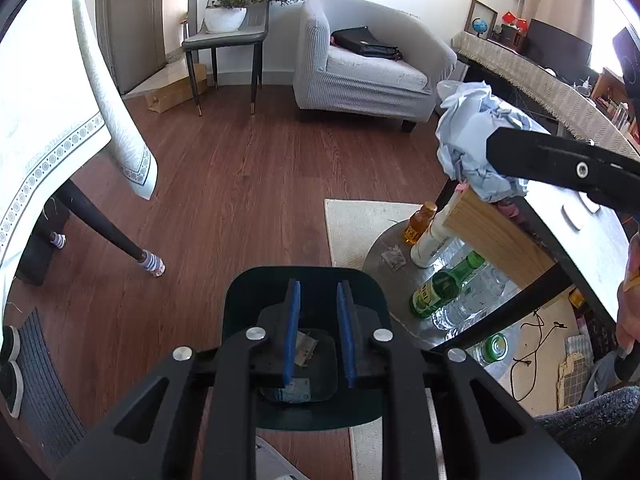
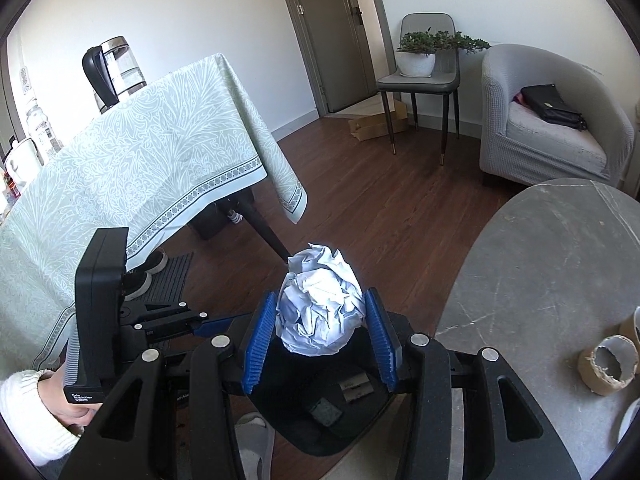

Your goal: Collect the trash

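Crumpled paper ball (image 2: 320, 300) clamped in right tool (image 2: 322, 334), above black bin (image 2: 320, 412)

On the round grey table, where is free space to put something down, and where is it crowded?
The round grey table is bare across its far and middle part, toward the armchair. The near right edge is crowded by cardboard rolls.

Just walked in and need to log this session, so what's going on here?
A person is collecting trash with a pair of tongs in each hand. The right tongs are shut on a crumpled paper ball, held above a dark trash bin on the floor that already has a few scraps inside. The left tongs are open and empty, pointing down over the same bin. Cardboard tape rolls sit on the grey round table beside it.
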Tool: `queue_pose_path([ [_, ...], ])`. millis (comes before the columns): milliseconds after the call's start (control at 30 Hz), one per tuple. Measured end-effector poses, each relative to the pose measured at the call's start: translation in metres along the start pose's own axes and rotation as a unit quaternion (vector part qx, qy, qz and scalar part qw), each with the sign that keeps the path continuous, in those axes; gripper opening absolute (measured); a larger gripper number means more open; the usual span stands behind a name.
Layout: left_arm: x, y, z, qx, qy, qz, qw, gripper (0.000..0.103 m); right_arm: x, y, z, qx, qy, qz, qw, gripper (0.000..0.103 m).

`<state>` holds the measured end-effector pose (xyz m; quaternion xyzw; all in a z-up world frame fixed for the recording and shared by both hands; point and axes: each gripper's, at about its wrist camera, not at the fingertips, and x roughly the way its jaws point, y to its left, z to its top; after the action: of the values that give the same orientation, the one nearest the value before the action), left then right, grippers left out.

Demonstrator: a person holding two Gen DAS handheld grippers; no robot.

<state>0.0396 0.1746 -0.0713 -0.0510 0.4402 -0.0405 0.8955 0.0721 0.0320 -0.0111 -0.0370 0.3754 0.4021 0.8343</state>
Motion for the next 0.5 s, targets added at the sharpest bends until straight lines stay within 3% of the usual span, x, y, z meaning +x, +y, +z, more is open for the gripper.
queue_pose_path([
  [200,0.007,0.020,-0.007,-0.011,0.022,-0.002,0.9997,0.020,0.019,0.010,0.002,-0.005,0.013,0.005,1.000,0.046],
  [333,-0.014,0.016,-0.003,0.003,-0.027,-0.029,0.9992,0.021,0.006,0.008,0.007,-0.007,-0.008,-0.009,1.000,0.046],
  [500,-0.041,-0.023,0.006,0.045,-0.079,-0.080,0.9926,0.054,-0.041,-0.017,0.007,0.011,-0.051,-0.049,0.997,0.046],
])
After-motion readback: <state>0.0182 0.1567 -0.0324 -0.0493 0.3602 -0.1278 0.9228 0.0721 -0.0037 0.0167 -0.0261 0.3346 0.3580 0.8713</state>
